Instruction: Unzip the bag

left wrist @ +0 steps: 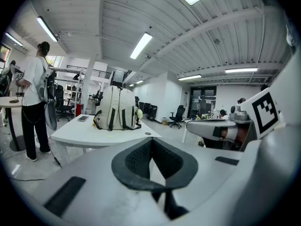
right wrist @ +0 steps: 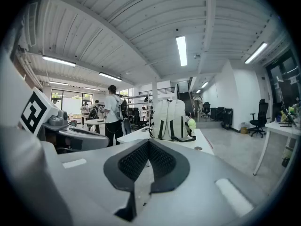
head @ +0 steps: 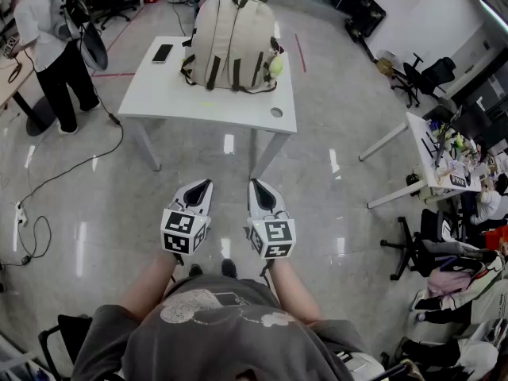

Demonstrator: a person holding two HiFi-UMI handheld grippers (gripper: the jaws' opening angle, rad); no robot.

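At the far left a person (head: 44, 42) in a white top is standing beside cables that are trailing over the floor. On the white bench (head: 159, 94) a dark phone (head: 162, 52) is lying near the rear left corner. Just to its right the beige bag (head: 232, 42) is standing upright, its dark-trimmed straps facing the head view. A yellow-green ball (head: 276, 66) is hanging at the bag's right side. The bag's zip is too small to make out. A round cable hole (head: 275, 112) is showing near the bench's front right corner.

Well short of the bench, over the floor, the left claw (head: 198, 187) is pointing toward the bag. Its jaws are meeting at the tips with nothing between them. Just beside it the right claw (head: 256, 186) is pointing the same way, its jaws likewise pressing together at the tips and gripping nothing.

At the far right a cluttered desk (head: 425, 161) and office chairs (head: 425, 78) are standing well apart from the bench.
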